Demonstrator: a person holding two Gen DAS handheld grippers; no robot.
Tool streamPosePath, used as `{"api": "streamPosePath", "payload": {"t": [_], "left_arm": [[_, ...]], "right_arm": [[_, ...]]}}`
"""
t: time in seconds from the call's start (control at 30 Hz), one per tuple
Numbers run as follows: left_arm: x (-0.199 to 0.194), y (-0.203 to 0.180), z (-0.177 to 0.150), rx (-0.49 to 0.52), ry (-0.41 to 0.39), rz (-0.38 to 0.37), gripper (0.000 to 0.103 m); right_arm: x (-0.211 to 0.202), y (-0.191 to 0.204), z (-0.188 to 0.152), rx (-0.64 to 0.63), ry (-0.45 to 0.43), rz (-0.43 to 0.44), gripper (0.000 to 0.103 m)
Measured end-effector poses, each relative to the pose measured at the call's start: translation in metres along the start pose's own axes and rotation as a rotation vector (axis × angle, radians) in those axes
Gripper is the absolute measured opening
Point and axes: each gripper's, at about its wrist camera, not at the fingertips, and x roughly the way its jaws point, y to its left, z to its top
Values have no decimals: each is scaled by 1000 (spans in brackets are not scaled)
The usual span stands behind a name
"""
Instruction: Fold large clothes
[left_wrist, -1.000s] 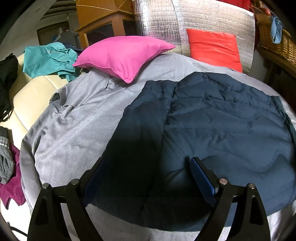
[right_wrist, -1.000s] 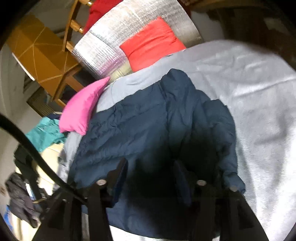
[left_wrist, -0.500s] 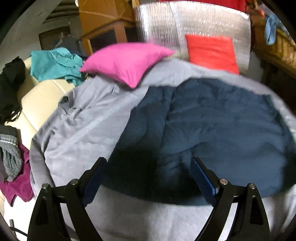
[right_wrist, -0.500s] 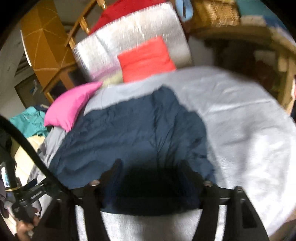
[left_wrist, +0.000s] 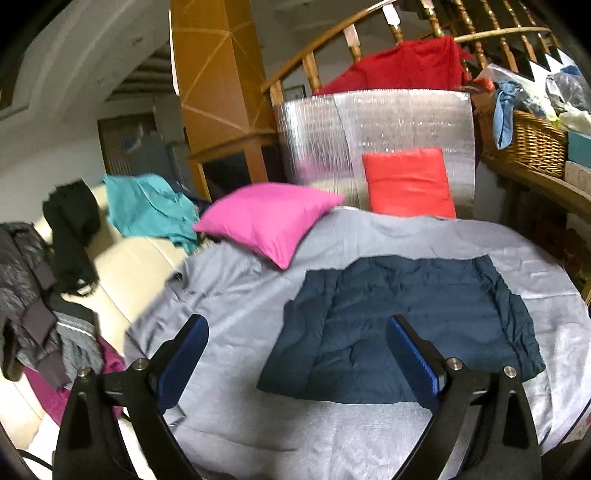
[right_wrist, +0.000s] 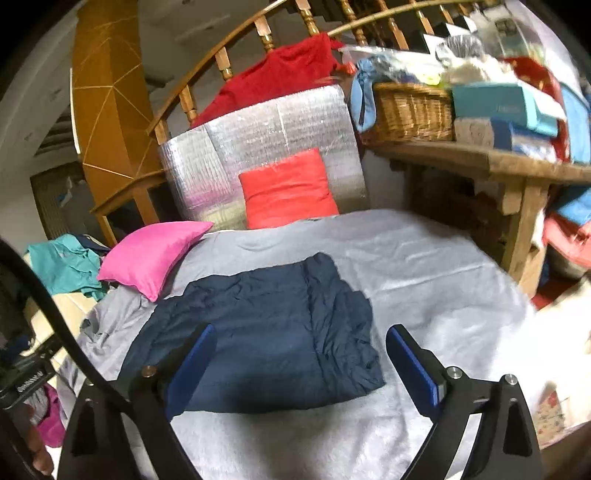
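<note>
A navy quilted jacket (left_wrist: 402, 325) lies folded into a rough rectangle on the grey-covered bed (left_wrist: 240, 295); it also shows in the right wrist view (right_wrist: 266, 332). My left gripper (left_wrist: 297, 354) is open and empty, held above and back from the jacket's near edge. My right gripper (right_wrist: 299, 358) is open and empty, also raised clear of the jacket. Neither touches the cloth.
A pink pillow (left_wrist: 269, 221) and a red pillow (left_wrist: 408, 182) lie at the bed's far side before a silver foil panel (left_wrist: 369, 125). Teal and dark clothes (left_wrist: 147, 206) lie on the cream sofa at left. A wooden shelf with a wicker basket (right_wrist: 413, 107) stands at right.
Both grippers have pulled back and up from the jacket, so it looks smaller and farther away. The jacket lies still. Both grippers stay open.
</note>
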Motion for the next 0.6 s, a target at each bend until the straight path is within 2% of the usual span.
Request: {"api": "streamPosePath", "payload": {"t": [0.23, 0.33, 0.43, 0.6], "left_arm": [[-44, 14, 3, -26, -32, -15, 97], [-59, 20, 4, -37, -46, -4, 97], [-72, 27, 6, -48, -62, 6, 97], [-85, 34, 8, -62, -80, 23, 97]], "right_arm": [[-48, 25, -1, -65, 9, -21, 95], [-63, 38, -4, -106, 26, -63, 95], [-66, 45, -8, -118, 64, -88, 95], [-67, 53, -18, -105, 118, -67, 95]]}}
